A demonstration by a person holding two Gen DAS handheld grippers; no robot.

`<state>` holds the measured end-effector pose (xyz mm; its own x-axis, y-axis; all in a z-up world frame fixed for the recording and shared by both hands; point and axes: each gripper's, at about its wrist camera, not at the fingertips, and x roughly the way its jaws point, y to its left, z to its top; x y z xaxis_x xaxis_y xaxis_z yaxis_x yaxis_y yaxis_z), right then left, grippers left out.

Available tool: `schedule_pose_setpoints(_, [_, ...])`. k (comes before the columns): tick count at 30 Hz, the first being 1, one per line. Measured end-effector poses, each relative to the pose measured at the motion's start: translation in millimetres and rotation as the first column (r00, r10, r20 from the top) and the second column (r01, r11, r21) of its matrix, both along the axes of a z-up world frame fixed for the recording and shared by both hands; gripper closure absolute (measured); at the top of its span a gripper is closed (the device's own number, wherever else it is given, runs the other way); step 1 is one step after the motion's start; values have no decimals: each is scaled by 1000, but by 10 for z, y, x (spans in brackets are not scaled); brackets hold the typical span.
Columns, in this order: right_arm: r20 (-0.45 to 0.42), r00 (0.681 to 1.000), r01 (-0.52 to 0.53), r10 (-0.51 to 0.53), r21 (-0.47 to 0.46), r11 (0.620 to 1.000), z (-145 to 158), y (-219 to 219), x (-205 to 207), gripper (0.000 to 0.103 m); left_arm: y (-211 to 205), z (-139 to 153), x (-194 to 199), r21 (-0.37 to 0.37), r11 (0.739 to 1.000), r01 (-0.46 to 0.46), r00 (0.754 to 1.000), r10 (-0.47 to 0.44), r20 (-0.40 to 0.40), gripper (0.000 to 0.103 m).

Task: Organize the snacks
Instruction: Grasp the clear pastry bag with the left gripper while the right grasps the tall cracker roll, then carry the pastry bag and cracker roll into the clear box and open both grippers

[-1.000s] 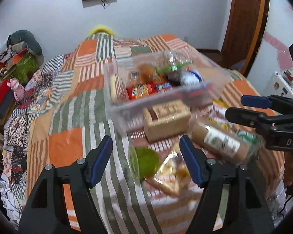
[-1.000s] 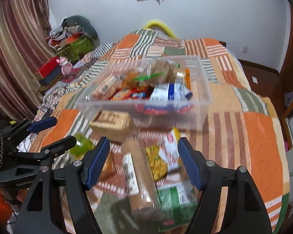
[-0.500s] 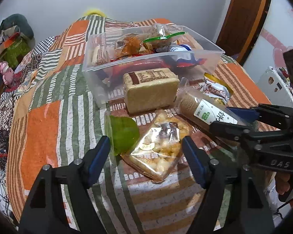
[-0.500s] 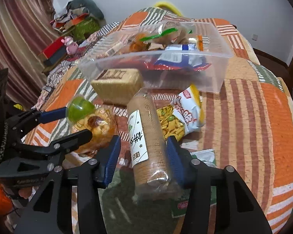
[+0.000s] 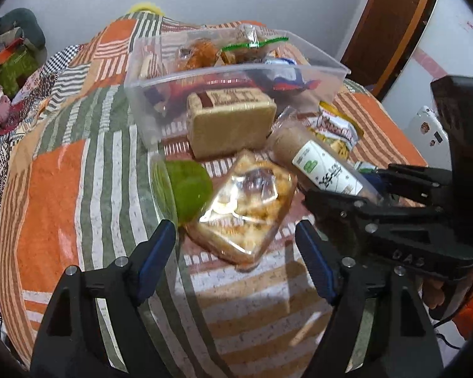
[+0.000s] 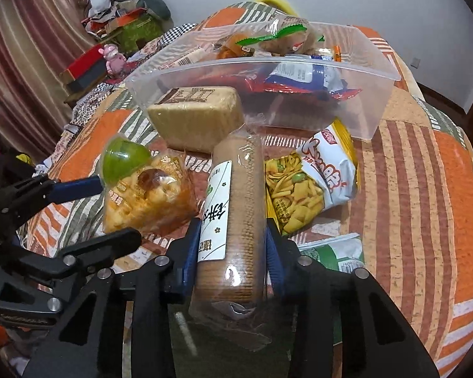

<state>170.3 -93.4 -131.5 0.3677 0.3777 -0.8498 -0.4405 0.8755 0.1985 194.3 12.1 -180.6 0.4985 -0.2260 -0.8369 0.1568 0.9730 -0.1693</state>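
A clear plastic bin [image 5: 236, 69] [image 6: 268, 63] holding several snacks stands on the quilt. In front of it lie a tan cracker block [image 5: 230, 123] [image 6: 195, 119], a biscuit roll [image 5: 315, 160] [image 6: 239, 208], a golden snack packet with a green end [image 5: 249, 204] [image 6: 148, 195] and a white-and-yellow chip bag [image 6: 312, 189]. My right gripper [image 6: 231, 252] [image 5: 340, 182] is closing tight on the roll's near end, both blue pads pressing its sides. My left gripper [image 5: 236, 252] [image 6: 119, 211] is open, its fingers straddling the golden packet without touching it.
A green packet [image 6: 334, 252] lies partly under the roll and the chip bag. The patchwork quilt [image 5: 78, 189] drops away at its edges. Boxes and a pink toy [image 6: 113, 56] sit far left, and a wooden door [image 5: 391, 19] is at the far right.
Both grippers came down and closer to the loose snacks. The right jaws closed from wide apart onto the biscuit roll. The left jaws stayed open, now around the golden packet.
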Motion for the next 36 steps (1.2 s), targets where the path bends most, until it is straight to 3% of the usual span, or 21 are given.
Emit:
schedule_pose_setpoints(15, [-56,998,-3,5,32,999,39,-149,-131,68,-143,-33,233,45,999,4,999,-7,47,24])
schedule_pose_setpoints(17, [-52,999,-3,5,24,1000,36,-107,-104,68,-134,-49,213,54,999,2,999,-5,45,28])
schedule_pose_setpoints(19, [-41,999,0,1,18,1000,35,-67,-77,68,-89,-70,180,21,1000,0,1000,-1,20,40])
schedule_pose_setpoints(22, [-33,999,2,-2,17,1000,40,-49,-67,68,-74,-85,85,6,1000,7,1000,-7,-2,51])
schedule_pose_setpoints(30, [-44,999,7,-5,36,999,54,-147,-140,68,-144,-58,-119,-31,997,64,997,-65,-30,54])
schedule_pose_setpoints(36, [-59,998,-2,5,46,999,85,-189,-142,68,-145,15,-114,42,997,63,998,-64,1,53])
